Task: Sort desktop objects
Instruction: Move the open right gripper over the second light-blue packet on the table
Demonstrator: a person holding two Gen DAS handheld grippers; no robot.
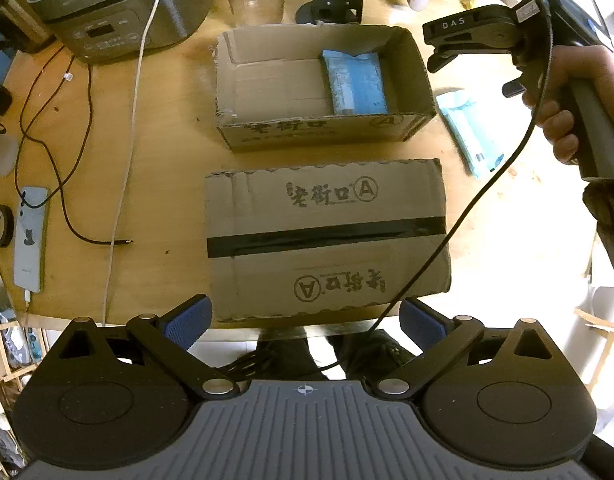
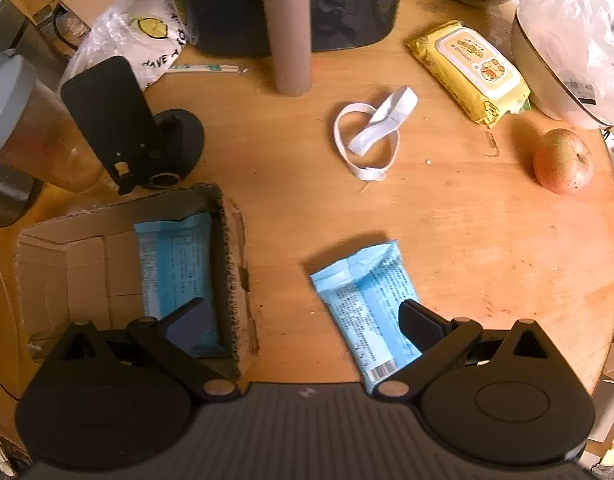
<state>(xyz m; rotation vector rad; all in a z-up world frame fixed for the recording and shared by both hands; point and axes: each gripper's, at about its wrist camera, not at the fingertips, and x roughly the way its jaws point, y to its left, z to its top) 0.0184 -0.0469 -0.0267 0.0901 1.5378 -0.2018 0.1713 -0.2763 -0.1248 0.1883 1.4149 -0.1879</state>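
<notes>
Currently one blue packet lies in open box; second blue packet on surface right of it. My right fingers wide open, empty, above it; left fingers open, empty. Likely next: lower, close on second packet.

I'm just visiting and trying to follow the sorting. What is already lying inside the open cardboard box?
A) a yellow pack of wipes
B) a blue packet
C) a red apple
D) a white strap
B: a blue packet lies at one end of the open cardboard box; the apple, the yellow pack of wipes and the white strap all sit out on the table.
</notes>
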